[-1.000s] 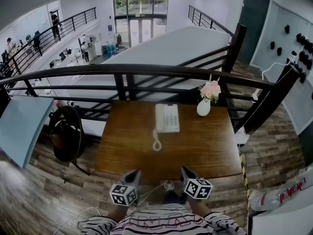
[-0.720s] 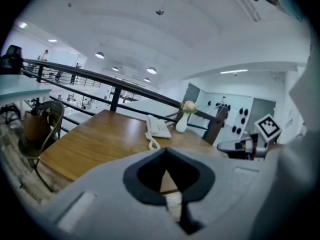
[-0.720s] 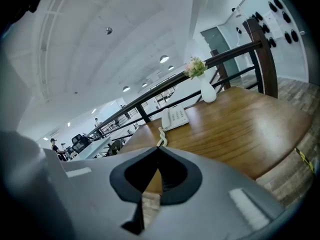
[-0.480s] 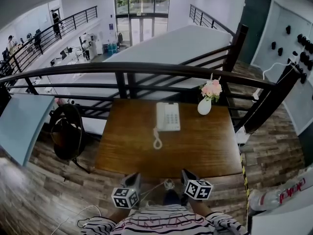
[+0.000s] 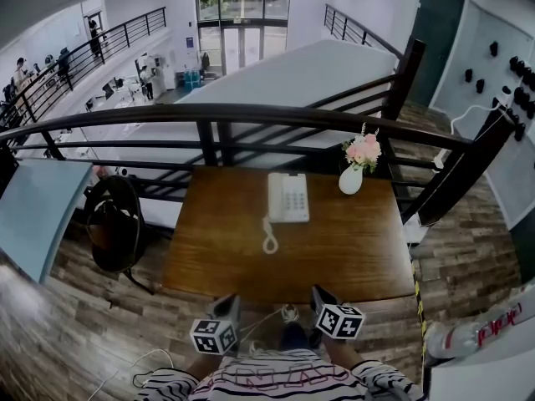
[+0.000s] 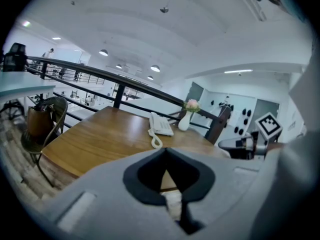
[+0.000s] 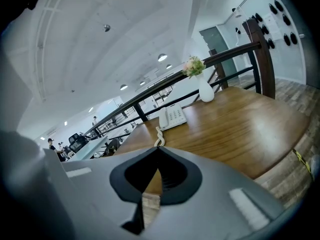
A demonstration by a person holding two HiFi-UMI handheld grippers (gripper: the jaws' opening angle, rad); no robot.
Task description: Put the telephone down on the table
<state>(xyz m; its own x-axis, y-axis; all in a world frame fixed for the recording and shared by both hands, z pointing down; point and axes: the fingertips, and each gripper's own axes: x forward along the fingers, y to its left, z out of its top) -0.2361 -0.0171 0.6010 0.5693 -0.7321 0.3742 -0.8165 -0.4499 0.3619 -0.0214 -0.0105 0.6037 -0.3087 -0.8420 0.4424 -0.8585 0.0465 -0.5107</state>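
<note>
Left claw [image 5: 229,301] and right claw [image 5: 321,296], both closed on nothing, hover at the near edge of the surface [image 5: 359,253], with the telephone [image 5: 287,198] resting well ahead, lengthwise away from them, slightly nearer the right.

telephone [image 5: 287,197] on table [image 5: 334,257], vase [image 5: 351,178] right of it

Striped shirt [image 5: 280,381], grey left tool [image 5: 227,304] and right tool [image 5: 321,295] with marker cubes [image 5: 212,336].
</note>
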